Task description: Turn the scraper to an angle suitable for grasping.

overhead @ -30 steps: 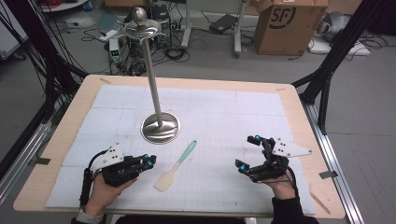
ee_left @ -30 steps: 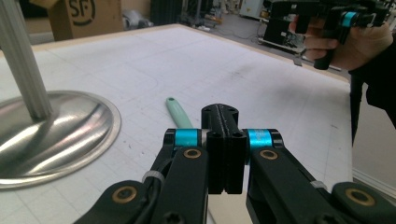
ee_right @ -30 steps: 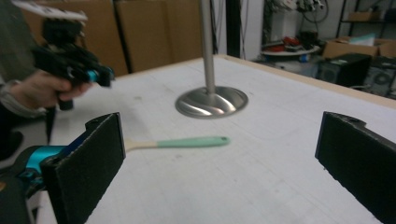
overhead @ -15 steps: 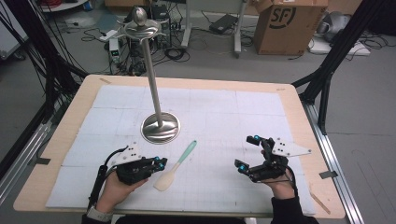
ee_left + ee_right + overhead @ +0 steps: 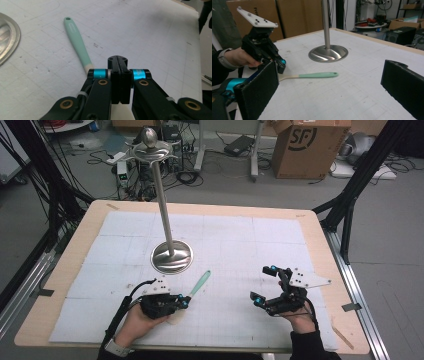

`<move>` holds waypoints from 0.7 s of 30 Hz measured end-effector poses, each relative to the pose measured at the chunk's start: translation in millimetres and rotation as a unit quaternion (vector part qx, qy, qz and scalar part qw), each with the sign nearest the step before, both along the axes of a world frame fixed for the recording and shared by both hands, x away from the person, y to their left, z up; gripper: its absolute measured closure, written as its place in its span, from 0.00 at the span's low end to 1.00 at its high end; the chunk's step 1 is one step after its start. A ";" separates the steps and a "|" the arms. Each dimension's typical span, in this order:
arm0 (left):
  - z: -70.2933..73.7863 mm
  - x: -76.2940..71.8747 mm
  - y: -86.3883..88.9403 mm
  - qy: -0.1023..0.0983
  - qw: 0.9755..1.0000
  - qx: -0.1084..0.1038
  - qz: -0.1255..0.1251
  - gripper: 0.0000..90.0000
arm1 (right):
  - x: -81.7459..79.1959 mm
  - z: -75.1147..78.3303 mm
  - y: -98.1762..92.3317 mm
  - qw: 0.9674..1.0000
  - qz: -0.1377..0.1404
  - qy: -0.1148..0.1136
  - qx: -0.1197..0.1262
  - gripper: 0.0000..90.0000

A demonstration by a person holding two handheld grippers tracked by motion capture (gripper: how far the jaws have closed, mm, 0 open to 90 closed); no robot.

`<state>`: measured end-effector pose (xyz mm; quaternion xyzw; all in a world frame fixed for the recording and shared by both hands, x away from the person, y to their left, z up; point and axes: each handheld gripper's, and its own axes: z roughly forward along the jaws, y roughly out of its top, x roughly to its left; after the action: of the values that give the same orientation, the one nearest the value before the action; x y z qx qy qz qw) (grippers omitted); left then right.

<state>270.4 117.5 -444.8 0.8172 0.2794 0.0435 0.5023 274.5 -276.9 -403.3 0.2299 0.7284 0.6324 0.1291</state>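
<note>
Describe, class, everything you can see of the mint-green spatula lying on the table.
The spatula lies flat on the white gridded mat, just in front of the metal stand's round base. Its slim mint-green handle, plastic or silicone by its look, has a small hanging hole at the far tip and joins a cream-coloured head at the near end. It runs diagonally, handle away from the person. The left gripper, jaws closed together, sits over the head end and hides most of it; whether it touches the spatula cannot be told.
</note>
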 end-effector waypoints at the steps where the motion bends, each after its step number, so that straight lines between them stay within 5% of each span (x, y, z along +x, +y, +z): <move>1: -0.9 1.5 -2.0 0.002 1.000 0.004 0.000 1.00 | -0.7 0.6 0.0 1.000 0.004 -0.002 0.000 0.01; 8: -6.9 9.7 -11.8 0.022 0.999 0.039 0.005 1.00 | -0.2 1.2 -3.0 1.000 -0.003 -0.002 0.005 0.01; 21: -3.2 3.0 -8.4 0.010 0.996 0.093 -0.003 1.00 | -2.4 1.9 -2.8 1.000 0.002 -0.004 0.001 0.01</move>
<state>273.5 109.1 -447.9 0.8613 0.2771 0.0598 0.4217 272.1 -279.7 -401.4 0.2256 0.7276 0.6346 0.1302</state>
